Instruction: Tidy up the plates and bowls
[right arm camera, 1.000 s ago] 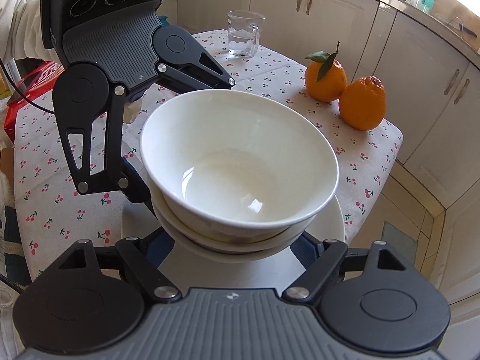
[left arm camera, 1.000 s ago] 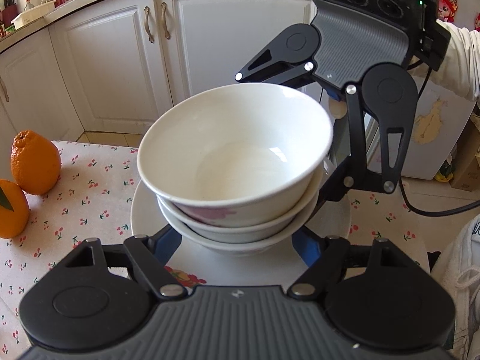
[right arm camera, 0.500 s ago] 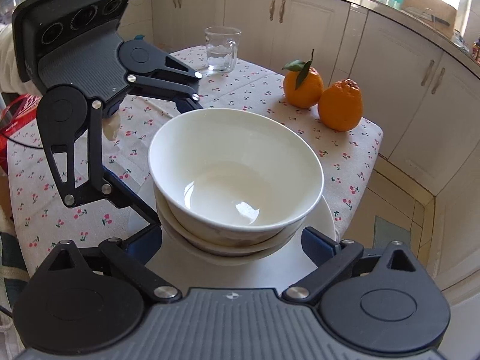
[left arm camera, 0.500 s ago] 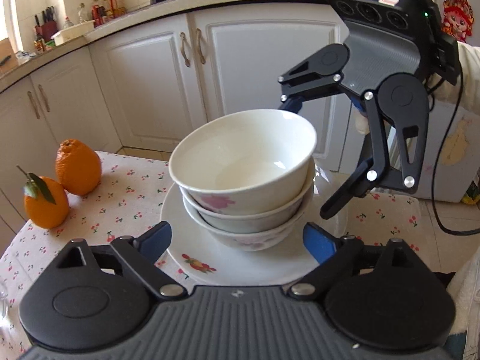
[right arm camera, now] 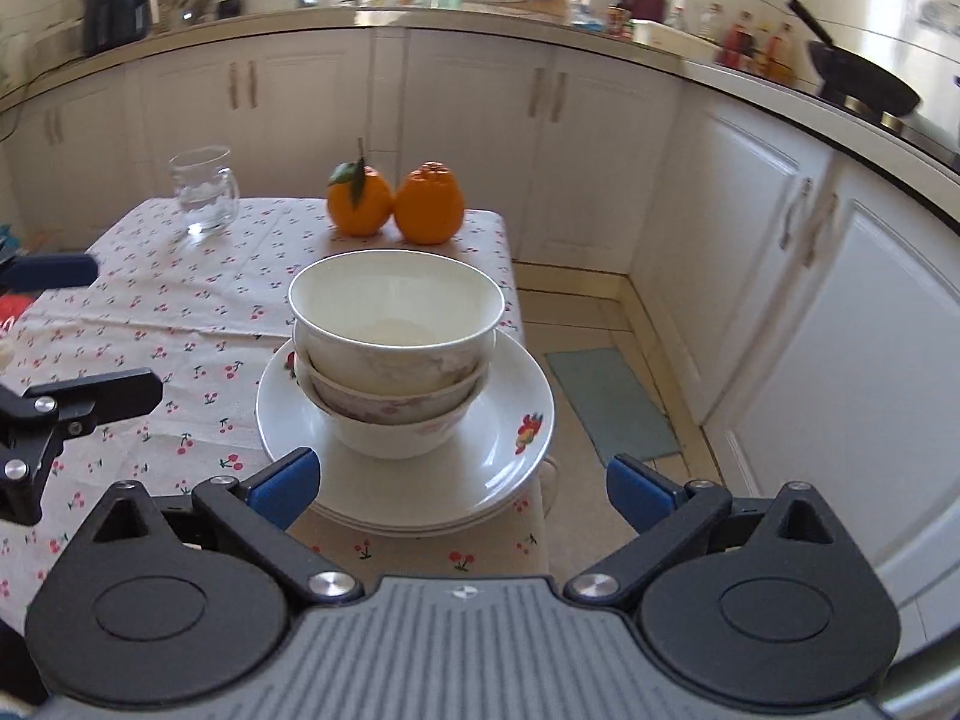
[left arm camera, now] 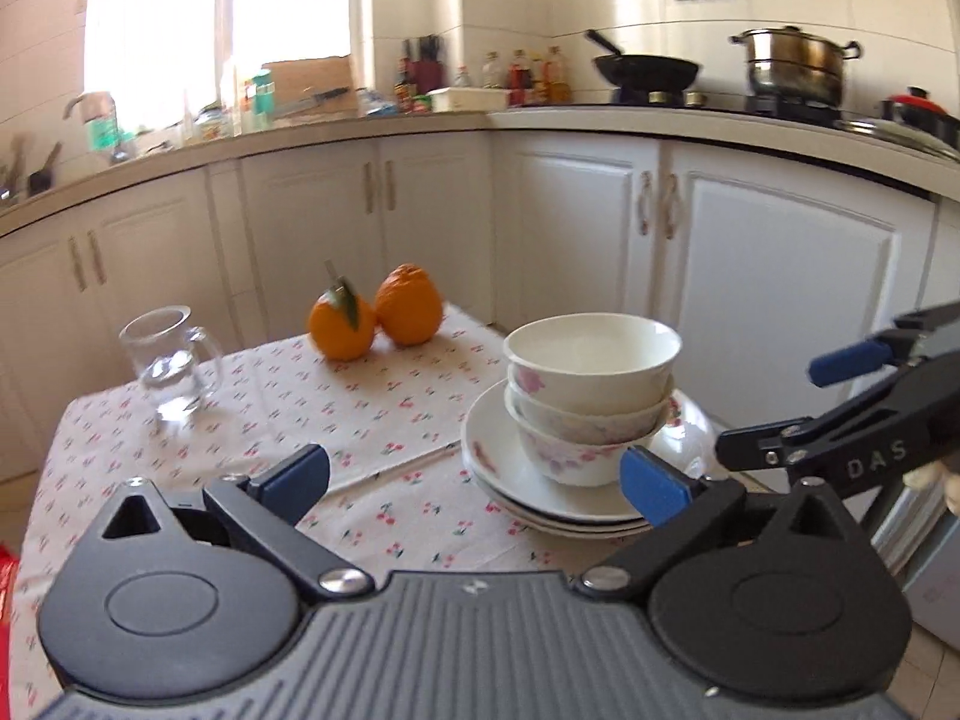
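Observation:
Three white floral bowls [left arm camera: 591, 384] [right arm camera: 393, 354] sit nested in one stack on stacked white plates [left arm camera: 498, 474] [right arm camera: 510, 420] at the table's near corner. My left gripper [left arm camera: 474, 480] is open and empty, drawn back from the stack, which sits just beyond its right finger. My right gripper [right arm camera: 462, 480] is open and empty, back from the plates' near rim. In the left wrist view the right gripper [left arm camera: 852, 396] shows at the right edge. In the right wrist view the left gripper [right arm camera: 54, 360] shows at the left edge.
Two oranges [left arm camera: 375, 318] [right arm camera: 396, 204] and a glass mug [left arm camera: 168, 360] [right arm camera: 201, 192] stand farther back on the cherry-print tablecloth [left arm camera: 240, 420] [right arm camera: 150, 324]. White kitchen cabinets [right arm camera: 600, 138] surround the table; the floor drops off right of the plates.
Both grippers have pulled back and away from the bowl stack, which now stands free on the plates. The views have risen and swung toward the kitchen.

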A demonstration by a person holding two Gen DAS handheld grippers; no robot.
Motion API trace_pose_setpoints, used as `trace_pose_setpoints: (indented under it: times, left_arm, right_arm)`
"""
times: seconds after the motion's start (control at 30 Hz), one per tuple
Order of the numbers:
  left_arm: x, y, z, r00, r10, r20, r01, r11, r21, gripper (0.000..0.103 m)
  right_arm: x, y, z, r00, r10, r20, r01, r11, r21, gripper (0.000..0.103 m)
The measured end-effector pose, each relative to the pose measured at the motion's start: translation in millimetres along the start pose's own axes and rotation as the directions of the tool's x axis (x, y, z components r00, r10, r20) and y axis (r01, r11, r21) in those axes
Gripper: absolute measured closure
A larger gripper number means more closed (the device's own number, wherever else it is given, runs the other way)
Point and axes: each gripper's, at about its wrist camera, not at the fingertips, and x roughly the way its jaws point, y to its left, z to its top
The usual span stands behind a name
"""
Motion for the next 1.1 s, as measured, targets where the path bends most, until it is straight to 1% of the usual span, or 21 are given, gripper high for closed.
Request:
trace_pose_setpoints:
  times: [0.03, 0.07, 0.1, 0.23, 0.3, 0.43, 0.6, 1.1]
  left_arm:
    - [-1, -2, 1, 0.998, 0.059, -0.027, -0.059, 0.998, -0.015, 0.001]
    - [-3, -3, -1, 0.994, 0.103, -0.035, -0.104, 0.994, -0.023, 0.001]
    - [-8, -4, -1, 0.992, 0.122, -0.022, -0.123, 0.992, -0.026, 0.001]
    - [-35, -2, -4, 0.99, 0.142, 0.028, -0.14, 0.988, -0.06, 0.001]
    - [-44, -1, -4, 0.985, 0.167, 0.037, -0.164, 0.984, -0.072, 0.001]
    - [-58, -4, -5, 0.985, 0.165, 0.058, -0.161, 0.984, -0.079, 0.001]
    - [-64, -8, -8, 0.98, 0.192, 0.058, -0.186, 0.978, -0.093, 0.001]
    - [-68, -10, -8, 0.978, 0.203, 0.056, -0.196, 0.975, -0.101, 0.001]
  right_arm:
    - [-5, 3, -2, 1.0, -0.008, 0.004, 0.008, 0.999, 0.035, 0.0]
    - [-10, 9, -4, 1.0, -0.021, 0.009, 0.02, 0.998, 0.063, 0.0]
    - [-16, 12, -5, 0.999, -0.038, 0.02, 0.036, 0.996, 0.076, 0.0]
    - [-38, 27, -10, 0.99, -0.114, 0.077, 0.107, 0.99, 0.089, 0.0]
    - [-49, 32, -12, 0.987, -0.131, 0.097, 0.122, 0.988, 0.093, 0.0]
    - [-64, 38, -17, 0.979, -0.152, 0.136, 0.139, 0.985, 0.1, 0.0]
    - [-73, 44, -19, 0.969, -0.181, 0.166, 0.166, 0.981, 0.101, 0.0]
    - [-75, 47, -22, 0.963, -0.197, 0.182, 0.178, 0.977, 0.116, 0.0]
